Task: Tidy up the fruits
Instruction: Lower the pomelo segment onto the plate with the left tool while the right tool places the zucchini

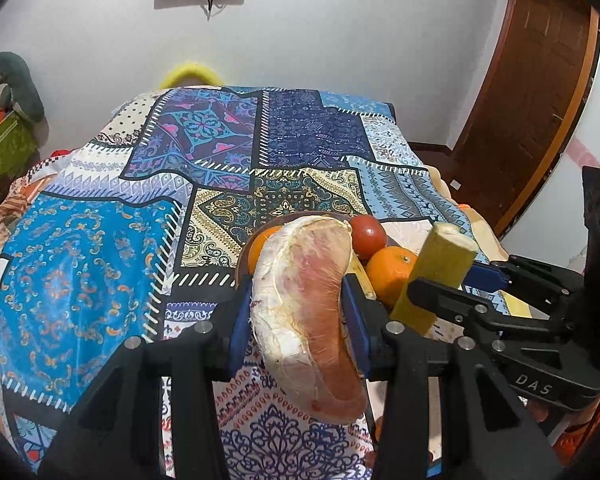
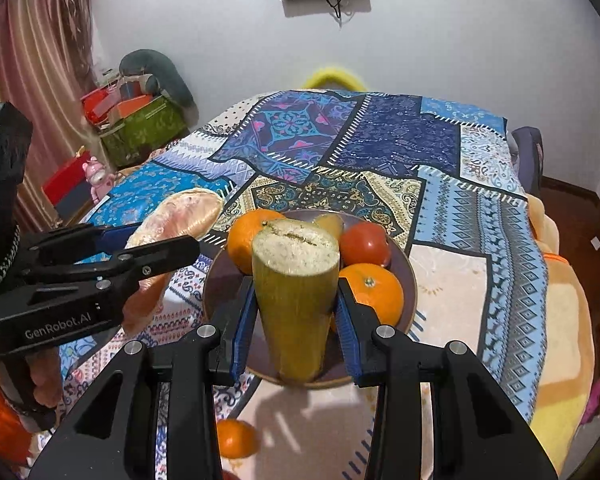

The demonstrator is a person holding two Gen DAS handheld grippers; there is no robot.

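Right wrist view: right hand-held gripper (image 2: 296,320) clamped on sugarcane piece (image 2: 296,292) above fruit plate (image 2: 410,280); left hand-held gripper (image 1: 298,320) clamped on pomelo segment (image 1: 308,312). Best lowered slowly into gaps, clear of oranges (image 2: 374,292).

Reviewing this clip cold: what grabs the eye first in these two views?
The left gripper is clamped on a big peeled pomelo segment, held above the patchwork tablecloth. Beside it, the right gripper grips a yellow-green sugarcane piece over a brown plate holding oranges and a tomato.
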